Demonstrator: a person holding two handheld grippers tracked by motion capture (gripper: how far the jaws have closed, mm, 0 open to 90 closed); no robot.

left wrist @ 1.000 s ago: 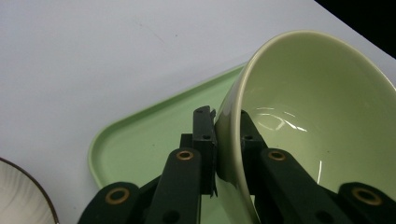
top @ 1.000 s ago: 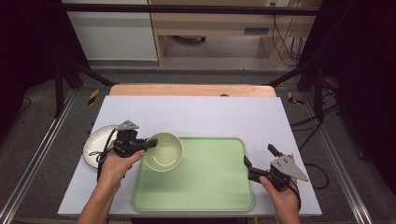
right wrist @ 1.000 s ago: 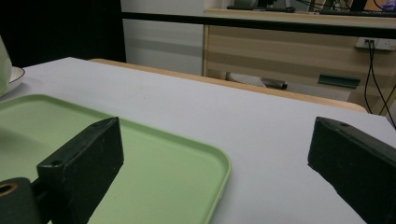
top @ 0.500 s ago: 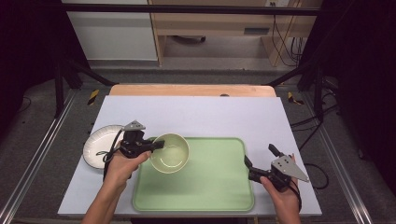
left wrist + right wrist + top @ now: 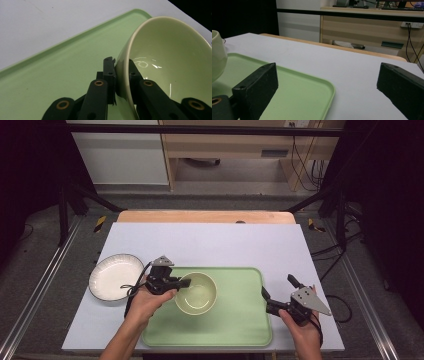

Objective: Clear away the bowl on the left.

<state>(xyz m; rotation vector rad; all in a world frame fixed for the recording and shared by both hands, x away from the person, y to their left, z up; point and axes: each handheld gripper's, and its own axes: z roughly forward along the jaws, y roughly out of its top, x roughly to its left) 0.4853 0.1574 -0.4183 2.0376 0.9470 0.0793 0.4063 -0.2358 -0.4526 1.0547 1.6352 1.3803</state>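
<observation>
Placement is the step in hand: your left tool is clamped on the rim of the pale green bowl, over the green tray, possibly just off it. Lower, then release. Your right tool waits wide open, empty.

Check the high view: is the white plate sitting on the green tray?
No, the white plate lies on the pale table cover to the left of the green tray, clear of its edge.

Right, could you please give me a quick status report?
Left hand-held gripper shut on bowl rim, over tray. Right hand-held gripper open, idle. Nothing in the way.
</observation>
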